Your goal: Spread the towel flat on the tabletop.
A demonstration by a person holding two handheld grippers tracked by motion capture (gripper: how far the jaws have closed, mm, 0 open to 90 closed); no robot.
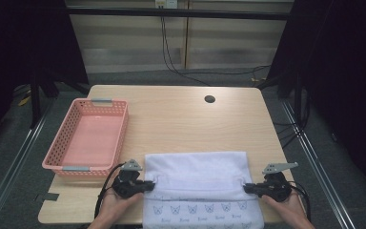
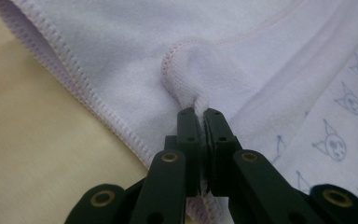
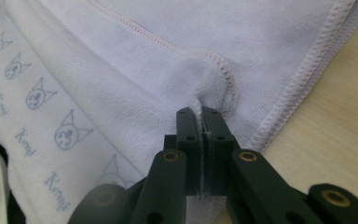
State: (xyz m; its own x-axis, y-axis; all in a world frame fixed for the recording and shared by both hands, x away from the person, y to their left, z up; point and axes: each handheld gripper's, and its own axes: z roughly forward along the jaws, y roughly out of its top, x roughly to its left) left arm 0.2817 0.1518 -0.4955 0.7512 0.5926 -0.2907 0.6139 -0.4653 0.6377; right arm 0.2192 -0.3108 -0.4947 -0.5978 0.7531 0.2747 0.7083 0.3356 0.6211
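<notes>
white towel (image 1: 198,183) lies flat at the near edge of the wooden table (image 1: 181,119), centre-near, its near part hanging off the edge; far half plain, near half printed with small cat faces; a folded layer sits over the far part, so the step in hand reads as folding the towel in half, far-to-near or laying the fold down.

to do it well, i judge: keep both corners level with each other so the folded edge lands square on the layer below; lower together, keep the cloth lightly taut between the hands, no twist; let go only once the hems line up.

left gripper (image 1: 148,185) at the towel's left side; in the left gripper view its jaws are pressed together, pinching a puckered corner of hem (image 2: 186,70); cloth bunched right at the tips.

right gripper (image 1: 248,187) at the towel's right side; jaws likewise pressed together on a stitched corner (image 3: 216,81); both grips look secure.

pink basket (image 1: 88,138) stands far-left of the towel, just beside its far-left corner, apart from the cloth.
</notes>
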